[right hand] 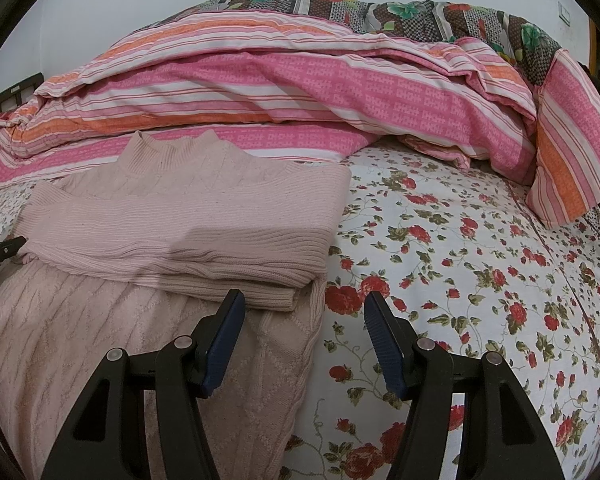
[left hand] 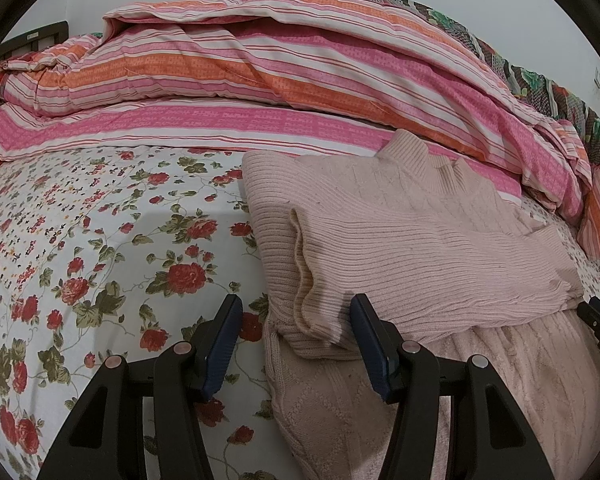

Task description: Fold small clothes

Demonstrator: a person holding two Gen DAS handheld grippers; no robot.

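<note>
Nearest: left gripper, jaws abt half open, nothing clamped; the folded sleeve's cuff edge sits between the fingers w/o visible pad pressure, right pad just beside the knit. Right gripper also abt half open, empty; its left finger hangs over the sweater's lower right corner, right finger over the bedsheet. Each gripper's tip shows at the other view's edge, near the sweater's sides. Pink knit sweater lies flat on the floral sheet, collar pointing away, both sleeves folded across the chest; lower body w/ cable pattern spreads toward the cameras. Beyond it, touching the collar end, a pink/orange striped quilt is heaped along the far side of the bed, w/ a dark floral blanket behind it against the wall.
</note>
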